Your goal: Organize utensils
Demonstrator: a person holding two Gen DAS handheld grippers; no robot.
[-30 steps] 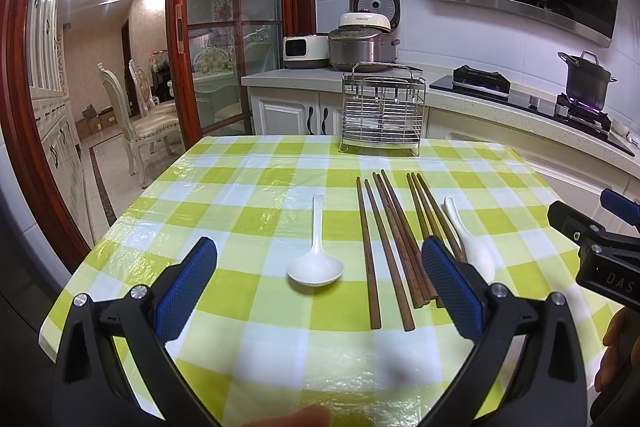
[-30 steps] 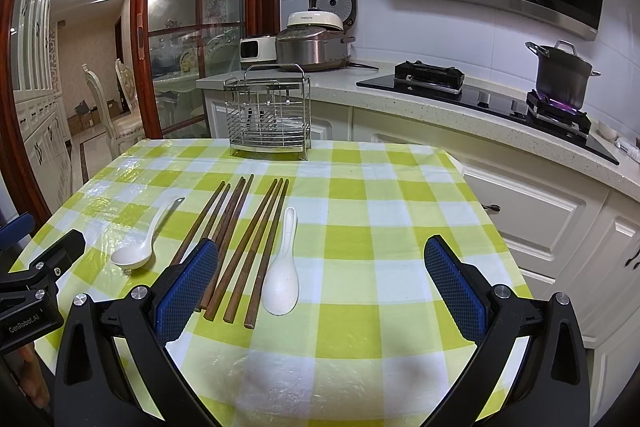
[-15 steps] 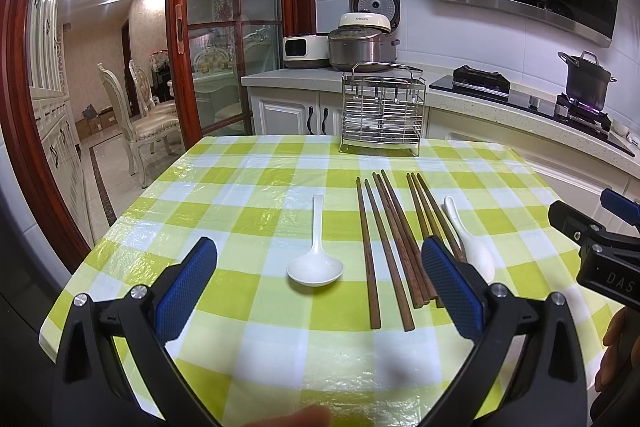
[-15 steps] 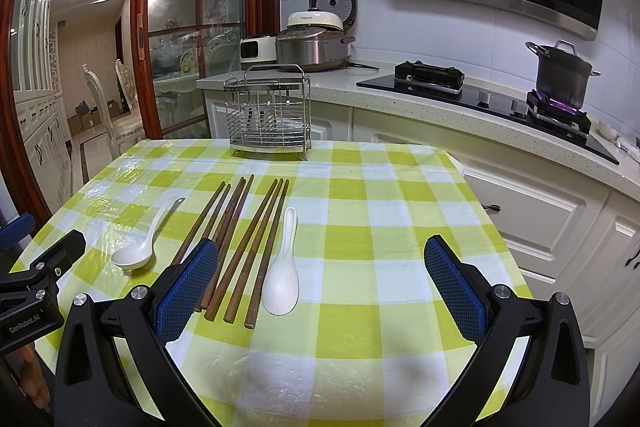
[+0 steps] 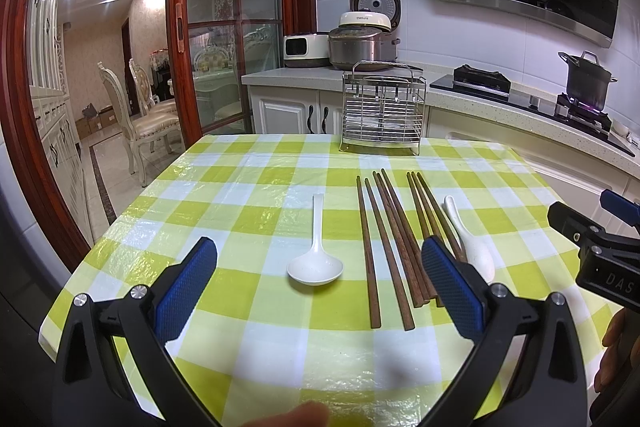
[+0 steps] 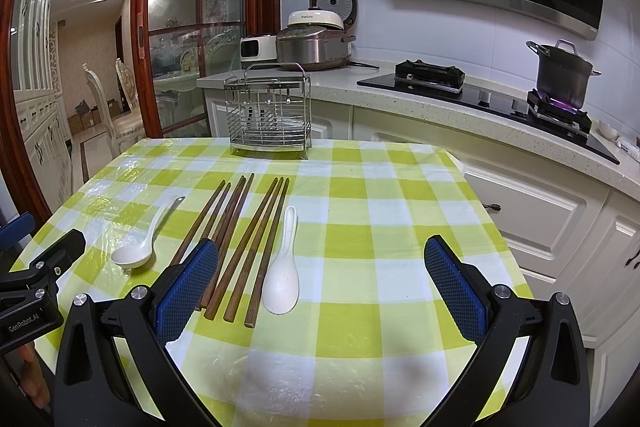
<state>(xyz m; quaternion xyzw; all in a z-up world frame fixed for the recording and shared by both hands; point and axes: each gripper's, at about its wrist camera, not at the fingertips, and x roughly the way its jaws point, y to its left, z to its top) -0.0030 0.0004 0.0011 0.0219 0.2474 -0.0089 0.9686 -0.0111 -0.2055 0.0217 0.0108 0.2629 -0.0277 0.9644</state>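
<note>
Waiting over laid-out utensils

Hovering wide and empty in the left view: left tongs [image 5: 320, 281] frame the ladle spoon [image 5: 315, 259]; chopsticks [image 5: 394, 243] just right, wire rack [image 5: 382, 113] far.

Right view: right tongs [image 6: 320, 277], also wide and empty, straddle the rice paddle [image 6: 282, 273] on the counter [image 6: 400, 211], set for loading.

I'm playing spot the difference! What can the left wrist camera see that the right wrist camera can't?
Only the left wrist view shows the left claw up close, open, with the right one off at the picture's right edge, and a fingertip at the bottom. Only the right wrist view shows the right claw up close, open, and the cabinet drawer handle beside the table. Both show the soup spoon, the chopsticks, the rice paddle, the wire rack and the pot on the lit stove.
</note>
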